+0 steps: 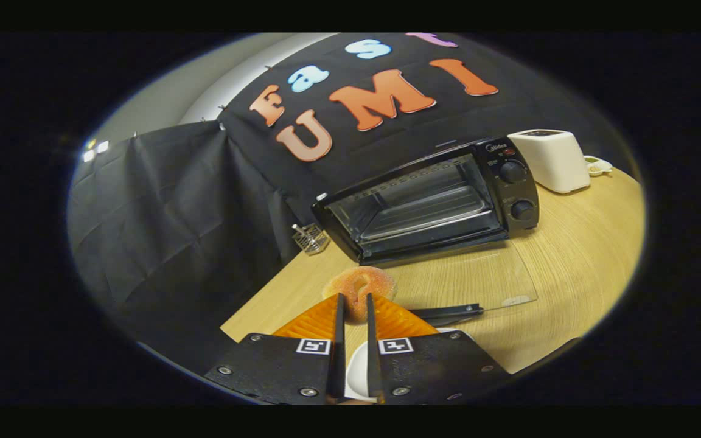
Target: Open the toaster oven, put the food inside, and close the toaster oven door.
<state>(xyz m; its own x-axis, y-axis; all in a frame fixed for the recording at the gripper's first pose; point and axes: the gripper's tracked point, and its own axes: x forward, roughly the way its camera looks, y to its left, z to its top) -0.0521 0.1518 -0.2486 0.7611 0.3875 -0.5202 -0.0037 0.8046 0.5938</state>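
A sugared ring doughnut (359, 287) is held upright between my fingers, and my gripper (354, 303) is shut on it. Beyond it stands the black toaster oven (429, 201) with its glass door (472, 280) folded down flat onto the wooden table; the door's dark handle (448, 312) lies just right of my fingers. The oven's cavity is open, with a wire rack (423, 213) inside. Two knobs (512, 172) sit on its right panel. A white plate (356, 371) shows below, between my fingers.
A white toaster (554, 159) stands on the table (575, 267) to the right of the oven, with a small pale object (597, 165) behind it. A small wire holder (311, 237) sits left of the oven by the black cloth wall. The table's edge runs close on the left.
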